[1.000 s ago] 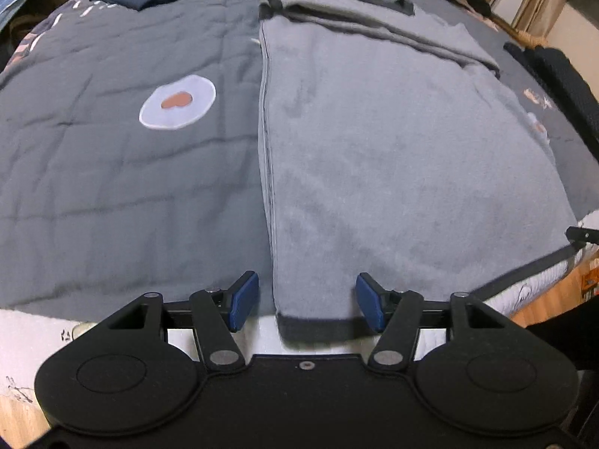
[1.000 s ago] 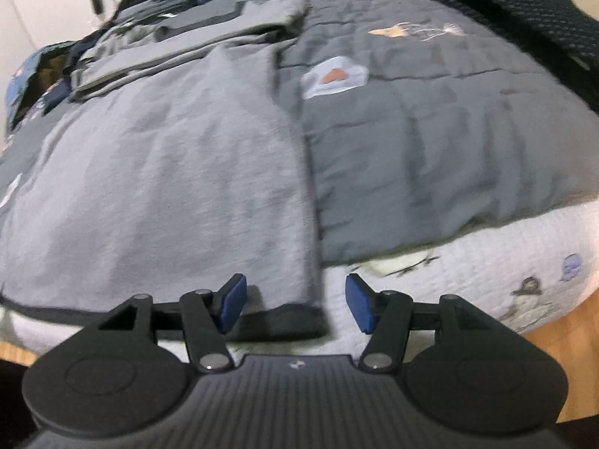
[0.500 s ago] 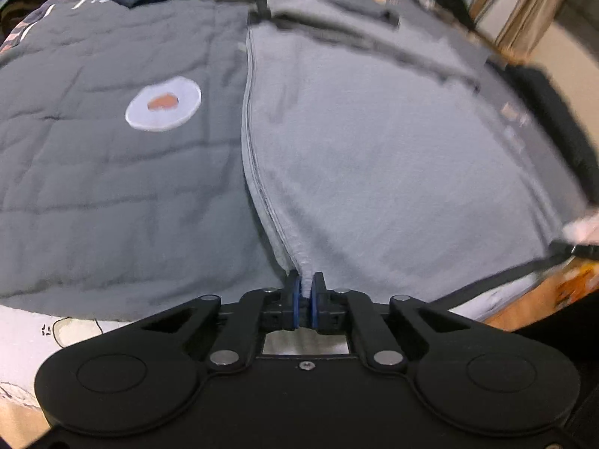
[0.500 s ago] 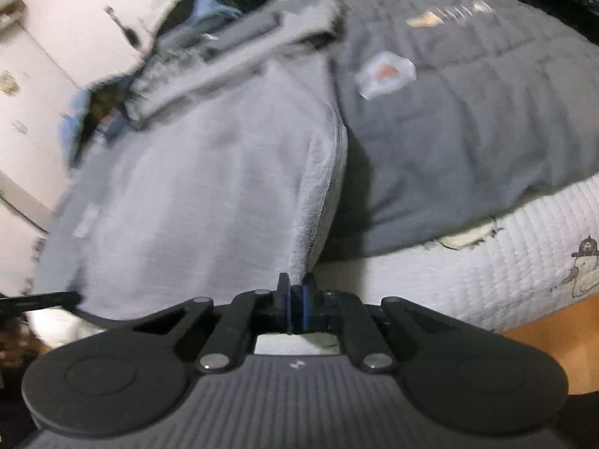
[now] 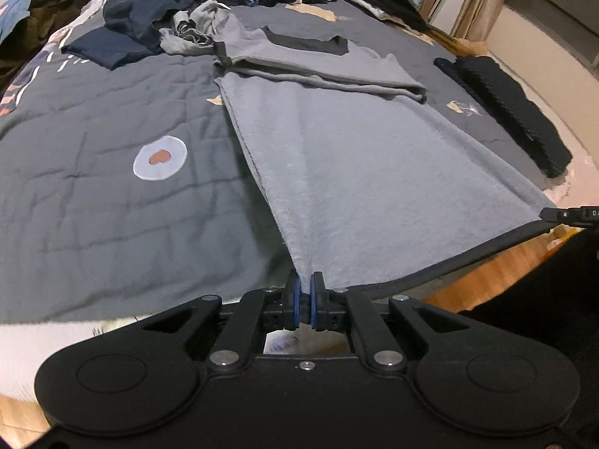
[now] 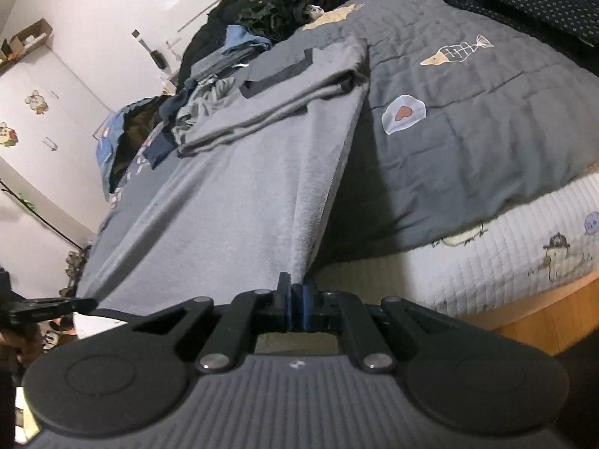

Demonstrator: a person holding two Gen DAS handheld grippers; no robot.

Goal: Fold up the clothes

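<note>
Left gripper (image 5: 304,295) and right gripper (image 6: 295,299), each clamped on a bottom corner of the grey garment (image 5: 374,172), hem raised off the quilt (image 5: 93,187); garment extends toward 12 o'clock, its sleeves folded across, clothes pile (image 5: 157,18) beyond.

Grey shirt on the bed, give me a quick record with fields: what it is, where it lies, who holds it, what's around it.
item: grey shirt, dark hem, sleeves folded across the top
surface: dark grey quilt on a bed
left gripper: shut on the shirt's near left hem corner
right gripper: shut on the shirt's near right hem corner
hem state: lifted off the quilt, stretched between both grippers
nearby: heap of unfolded clothes beyond the shirt; folded dark dotted garment at the right edge
</note>
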